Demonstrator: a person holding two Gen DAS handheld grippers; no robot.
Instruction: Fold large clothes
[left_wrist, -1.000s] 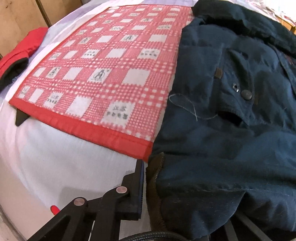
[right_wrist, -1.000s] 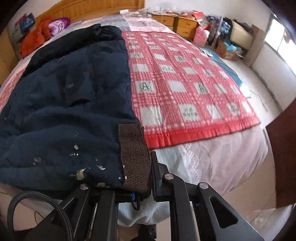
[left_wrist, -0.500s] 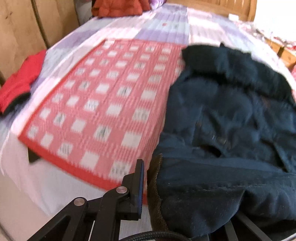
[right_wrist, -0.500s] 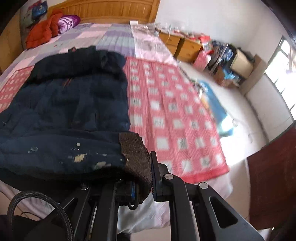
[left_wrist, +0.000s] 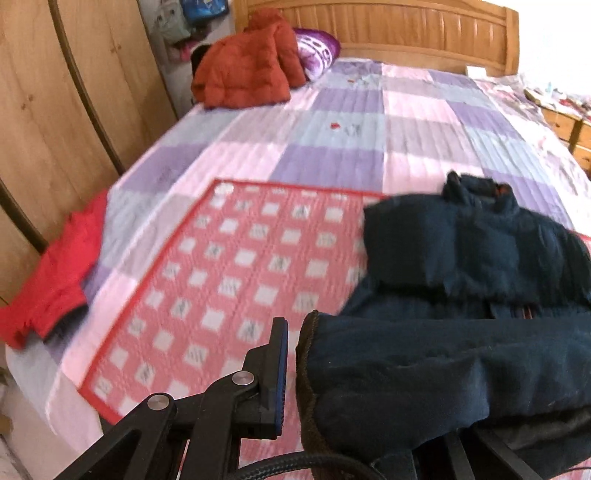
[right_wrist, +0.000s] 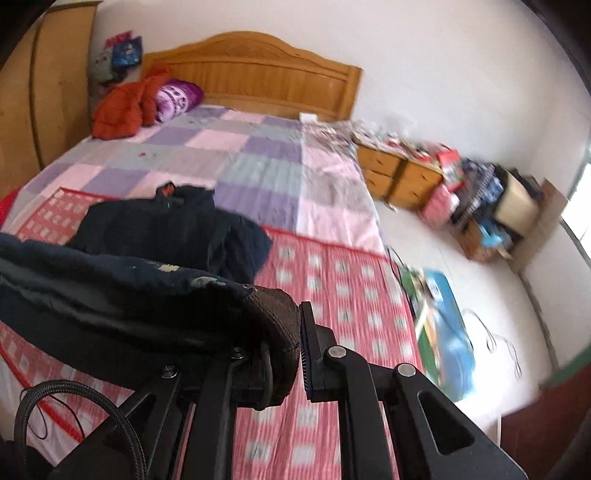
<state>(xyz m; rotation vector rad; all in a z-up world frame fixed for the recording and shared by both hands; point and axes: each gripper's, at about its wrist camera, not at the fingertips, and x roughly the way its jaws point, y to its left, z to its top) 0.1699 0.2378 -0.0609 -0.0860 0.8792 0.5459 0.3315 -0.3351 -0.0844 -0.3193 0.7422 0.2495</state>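
A large dark navy jacket (left_wrist: 461, 258) lies on a red checked blanket (left_wrist: 236, 266) on the bed; its collar end rests far from me. My left gripper (left_wrist: 295, 373) is shut on the jacket's near hem with its brown ribbed band (left_wrist: 308, 369) and holds it lifted above the bed. In the right wrist view the jacket (right_wrist: 166, 229) shows again. My right gripper (right_wrist: 295, 354) is shut on the other hem corner with its brown ribbed cuff (right_wrist: 277, 317), also lifted. The raised hem hangs between both grippers.
A red-orange padded jacket (left_wrist: 243, 62) and a purple pillow (left_wrist: 317, 48) lie by the wooden headboard (left_wrist: 388, 22). A red garment (left_wrist: 55, 277) lies at the bed's left edge beside a wooden wardrobe (left_wrist: 55, 110). Cluttered drawers (right_wrist: 399, 173) and boxes stand right of the bed.
Both grippers have lifted the jacket's near hem up off the bed and carried it toward the collar. The view now takes in the headboard and far bed.
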